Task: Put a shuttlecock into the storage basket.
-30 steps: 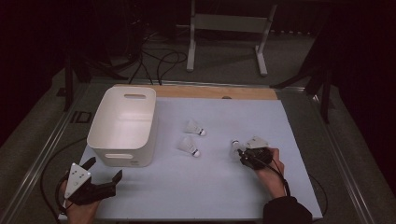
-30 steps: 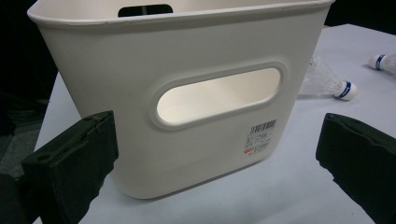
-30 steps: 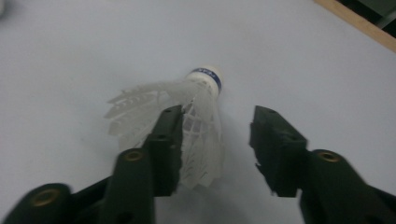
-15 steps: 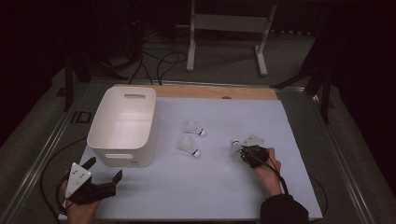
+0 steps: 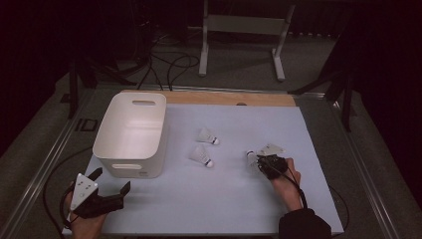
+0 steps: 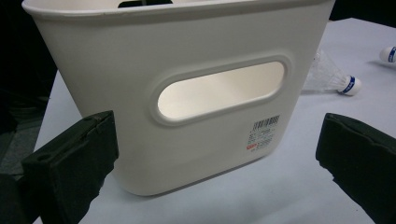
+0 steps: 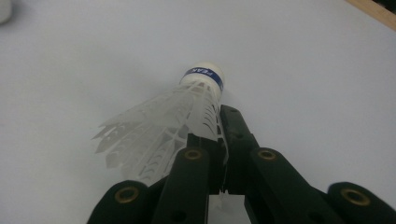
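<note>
From the high view, my right gripper point(image 5: 260, 160) rests on the counter point(image 5: 224, 199) at about four o'clock, its jaws pinched on a shuttlecock point(image 5: 251, 158) whose cork points toward nine o'clock. Two more shuttlecocks point(image 5: 201, 156) lie apart near the centre, one at about eleven o'clock of the other. My left gripper point(image 5: 112, 186) sits at seven o'clock, jaws spread, just in front of the white bin point(image 5: 132, 134).

In the left gripper view, my jaws stand wide apart and hold nothing. The bin's handle slot faces me at twelve o'clock, and a loose shuttlecock point(image 6: 334, 77) lies at two o'clock.

In the right gripper view, my jaws are clamped together on the feathered skirt of the shuttlecock point(image 7: 187, 112), its blue-banded cork pointing to twelve o'clock over the pale counter.
</note>
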`<action>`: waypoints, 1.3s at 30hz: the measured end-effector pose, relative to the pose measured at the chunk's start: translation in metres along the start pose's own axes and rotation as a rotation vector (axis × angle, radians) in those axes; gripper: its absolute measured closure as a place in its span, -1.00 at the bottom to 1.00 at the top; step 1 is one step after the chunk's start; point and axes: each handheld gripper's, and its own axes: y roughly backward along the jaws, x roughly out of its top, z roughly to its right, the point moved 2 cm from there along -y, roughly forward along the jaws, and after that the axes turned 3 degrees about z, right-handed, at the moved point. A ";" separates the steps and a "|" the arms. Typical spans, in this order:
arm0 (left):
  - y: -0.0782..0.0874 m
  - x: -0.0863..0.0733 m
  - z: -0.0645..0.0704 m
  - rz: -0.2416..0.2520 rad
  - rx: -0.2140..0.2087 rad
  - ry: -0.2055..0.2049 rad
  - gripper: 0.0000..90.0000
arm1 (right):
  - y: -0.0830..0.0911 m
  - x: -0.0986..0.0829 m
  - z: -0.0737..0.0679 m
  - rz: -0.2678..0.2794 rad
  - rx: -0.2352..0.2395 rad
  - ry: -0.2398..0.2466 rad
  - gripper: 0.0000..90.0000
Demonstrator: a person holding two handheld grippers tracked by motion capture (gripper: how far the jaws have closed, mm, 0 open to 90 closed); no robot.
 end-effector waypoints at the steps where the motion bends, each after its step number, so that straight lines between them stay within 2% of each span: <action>1: 0.000 0.000 0.000 -0.001 0.000 0.000 -1.00 | 0.002 0.002 -0.001 -0.001 -0.001 0.000 0.97; 17: 0.000 0.000 0.000 -0.005 0.004 -0.004 -1.00 | 0.017 0.020 -0.003 0.021 0.024 -0.032 0.97; 20: 0.000 0.000 0.000 -0.003 0.004 -0.002 -1.00 | 0.020 0.024 -0.002 0.031 0.040 -0.054 0.97; 39: 0.000 -0.001 -0.001 -0.008 0.013 -0.003 -1.00 | 0.029 0.040 0.000 0.044 0.063 -0.080 0.97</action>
